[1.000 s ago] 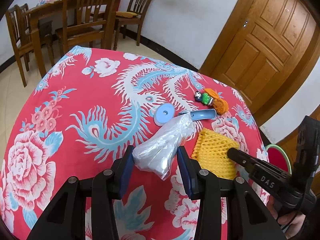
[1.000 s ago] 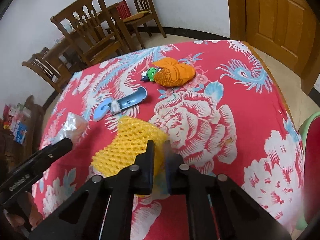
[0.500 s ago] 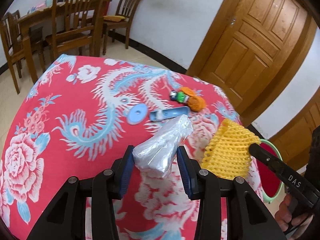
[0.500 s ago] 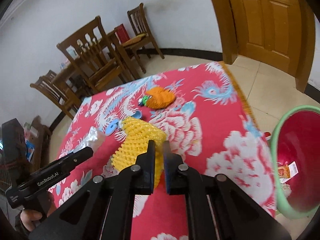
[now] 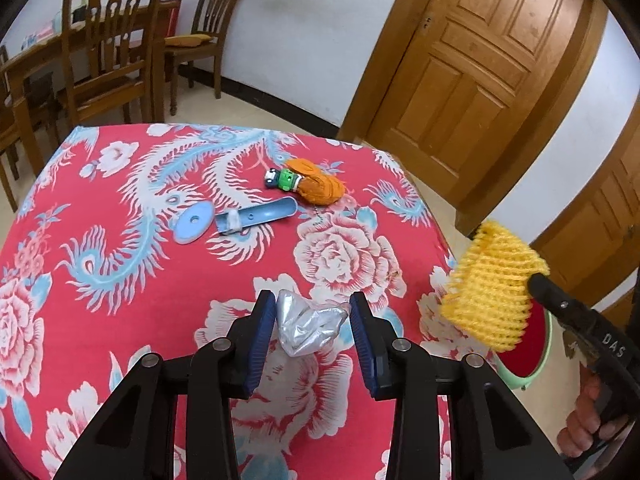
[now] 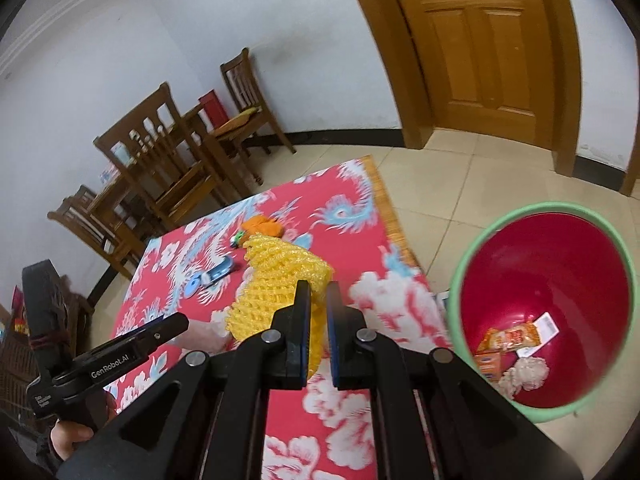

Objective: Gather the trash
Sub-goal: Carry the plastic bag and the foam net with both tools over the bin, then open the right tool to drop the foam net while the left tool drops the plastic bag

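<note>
Two pieces of trash are in hand at once. The right gripper pinches the yellow foam net between nearly closed fingers, clear of the red floral tablecloth and beside the red bin on the floor. The left gripper clamps a crumpled clear plastic bag above the cloth. Judging by this, the net should hang squarely over the bin's mouth before the fingers part; letting go at the rim risks the light foam falling outside.

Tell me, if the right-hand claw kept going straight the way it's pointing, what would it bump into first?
Probably the red floral tablecloth. The right gripper, shut on the yellow foam net, points along the table's near edge; the red bin sits off to its right. Depth is hard to judge.
</note>
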### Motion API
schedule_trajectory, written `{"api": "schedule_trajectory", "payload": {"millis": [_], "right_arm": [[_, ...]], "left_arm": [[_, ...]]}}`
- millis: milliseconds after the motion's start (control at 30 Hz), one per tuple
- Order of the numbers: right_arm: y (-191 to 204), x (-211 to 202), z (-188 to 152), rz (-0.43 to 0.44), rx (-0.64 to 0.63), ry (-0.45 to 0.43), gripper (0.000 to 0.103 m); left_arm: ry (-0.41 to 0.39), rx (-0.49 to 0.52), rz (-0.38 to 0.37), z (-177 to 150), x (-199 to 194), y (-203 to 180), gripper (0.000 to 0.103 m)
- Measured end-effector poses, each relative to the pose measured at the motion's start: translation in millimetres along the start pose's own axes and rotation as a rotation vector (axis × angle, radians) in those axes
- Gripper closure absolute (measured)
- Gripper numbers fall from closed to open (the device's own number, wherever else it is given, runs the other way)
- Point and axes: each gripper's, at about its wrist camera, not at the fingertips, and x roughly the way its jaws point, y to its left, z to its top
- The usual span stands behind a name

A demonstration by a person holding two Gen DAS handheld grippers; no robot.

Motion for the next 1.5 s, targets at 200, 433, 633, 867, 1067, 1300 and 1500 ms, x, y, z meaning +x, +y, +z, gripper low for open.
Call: {"api": "schedule_trajectory", "payload": {"millis": [200, 433, 633, 867, 1067, 1300, 1500], "right_arm": [[-29.0, -18.3, 1.6, -0.034, 0.05, -0.035, 0.094], [-65.8, -41.0, -0.3, -0.095, 0.104, -0.076, 0.094], [-95.7, -60.5, -4.4, -0.16, 0.141, -0.103, 0.094], [-133.5, -77.6, -12.4, -0.233, 0.195, -0.113, 0.093], [-160.8, -85.9, -23.7, -0.269, 0.238, -0.106, 0.093], [-185.6, -92.1, -31.7, -0.299, 0.282, -0.097, 0.092], [-201.6, -94.8, -37.9, -0.313, 0.317, -0.087, 0.088]], "left_arm": [[0.003, 0.012, -0.019, 0.4, -1.5, -9.2, 0.069], [-0.003, 0.05, -0.076, 4.2, -5.2, -37.8, 0.07], [-0.007, 0.113, -0.131, 6.8, -2.4, -78.5, 0.07], [0.008, 0.177, -0.197, 3.5, 9.5, -125.3, 0.07], [0.041, 0.232, -0.245, -4.9, 26.2, -167.0, 0.07], [0.085, 0.284, -0.289, -14.6, 49.3, -205.0, 0.07], [0.125, 0.337, -0.312, -25.2, 69.3, -231.6, 0.069]]}}
